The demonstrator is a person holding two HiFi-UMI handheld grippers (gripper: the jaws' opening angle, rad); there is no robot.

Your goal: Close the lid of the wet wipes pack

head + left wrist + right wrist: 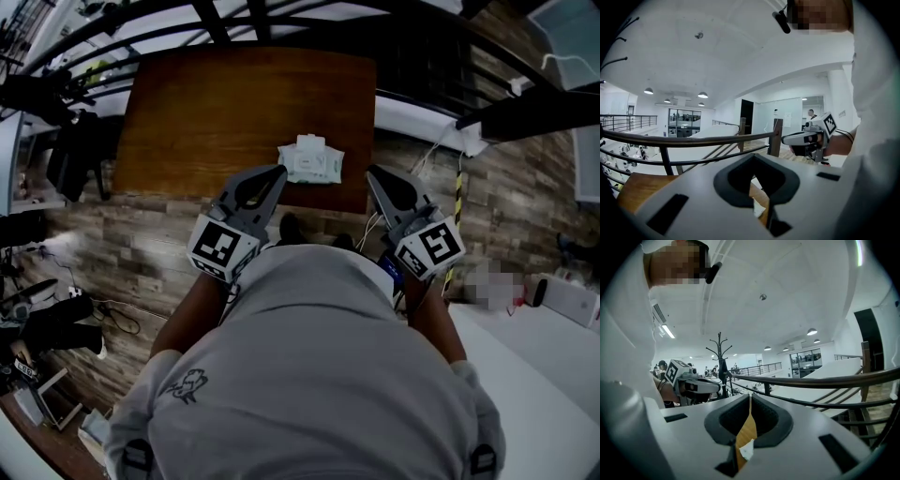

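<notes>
Head view: a wood-plank floor point(506, 197) carries a brown wooden table point(206, 112), with a dark railing point(281, 14) beyond its far edge. The wet wipes pack point(311, 159) lies flat on the table close to the near edge, nearer the near right corner than the left. Whether its lid is up or down is too small to tell. A person in a grey shirt point(319, 375) stands at the near edge and holds both tools short of the pack. The left gripper point(277, 172) is just left of the pack and the right gripper point(373, 173) is a little to its right. Neither touches the pack.

Left gripper view: a bright hall with a white ceiling, round ceiling lamps point(702, 95) and the railing point(693, 139) fills the background. The left gripper point(753, 158) has its jaws brought together, leaving only a thin seam, and nothing is caught in it. Through the seam a sliver of table wood and something white show. The right gripper point(806, 138) is in the air on the right, held in a hand.

Right gripper view: the same hall, with a black coat stand point(719, 357) and the railing point(825, 380). The right gripper point(750, 398) is fully closed and empty. A strip of table and a white scrap show through its seam. The left gripper point(691, 383) is at the left.
</notes>
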